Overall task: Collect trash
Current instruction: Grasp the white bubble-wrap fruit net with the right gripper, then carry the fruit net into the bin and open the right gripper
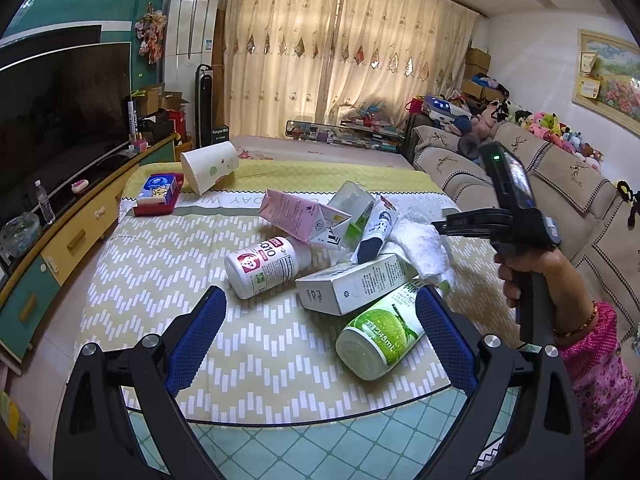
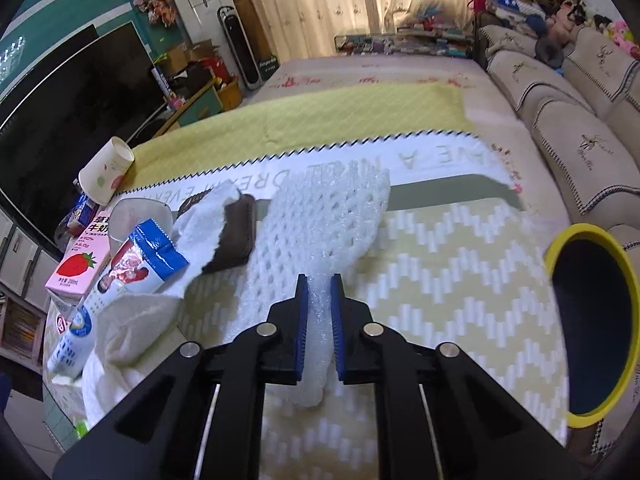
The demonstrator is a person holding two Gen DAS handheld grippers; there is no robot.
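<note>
Right now my right gripper (image 2: 319,304) is clamped on a white foam net (image 2: 320,216), its blue pads squeezing the narrow near end while the wide end fans out over the zigzag cloth (image 2: 440,248) on the bench. A bin with a yellow rim (image 2: 560,248) sits off to its right. To its left I see a brown wrapper (image 2: 236,236) partly under a white towel (image 2: 208,216), a blue-and-white pouch (image 2: 132,268), and a pink strawberry milk carton (image 2: 76,268).

My left gripper (image 1: 318,316) hangs apart over the pile, holding nothing. Just beside its right pad lies a green can (image 1: 380,336) on its side, with a white box (image 1: 356,284) leaning over it and a white pill bottle (image 1: 260,264) nearby. A tipped paper cup (image 1: 208,166) lies well apart at the far end, by a red tray (image 1: 156,208).
</note>
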